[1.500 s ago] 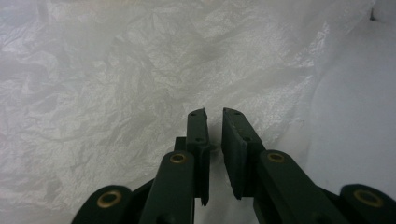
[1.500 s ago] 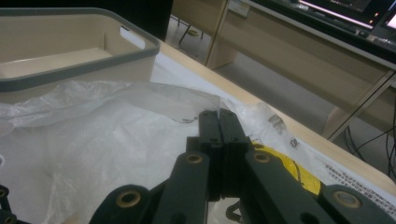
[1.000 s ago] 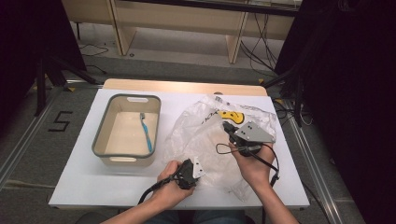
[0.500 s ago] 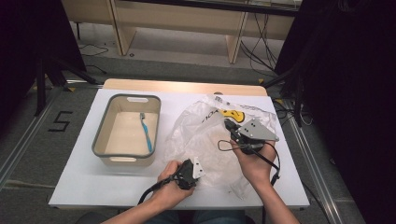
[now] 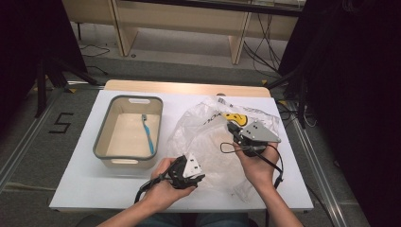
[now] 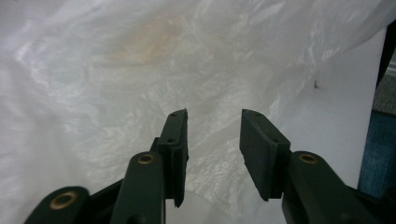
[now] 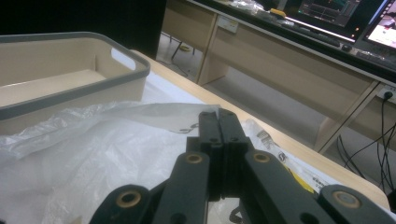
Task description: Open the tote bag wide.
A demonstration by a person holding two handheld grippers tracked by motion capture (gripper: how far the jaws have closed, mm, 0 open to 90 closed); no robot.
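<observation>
— While the white table [image 5: 85,189] is being viewed from above, where is the plastic bag [image 5: 213,142] being seen?

— It is being shown spread and crumpled over the right half of the table, just to the right of the beige bin [image 5: 106,142], with a yellow smiley print lying toward its far right side. A blue toothbrush [image 5: 148,132] is being held by the bin, lying inside it.

— How is the right gripper [image 5: 232,126] being kept?

— Its jaws are being pressed together, and a fold of the bag's far edge is being pinched between them; in the right gripper view [image 7: 218,116] the thin film is being seen running into the closed jaws, with the bin to the left behind it.

— And the left gripper [image 5: 201,178]?

— It is being held at the near edge of the bag, beside the person's left hand [image 5: 165,189]. Its jaws have just been opening; in the left gripper view [image 6: 214,122] they are being shown apart, nothing is being clamped between them, and the wrinkled bag is being seen beyond the gap.

— Are the two grippers being kept close?

— They are being held apart, one at the near side of the bag and one at the far right.
</observation>
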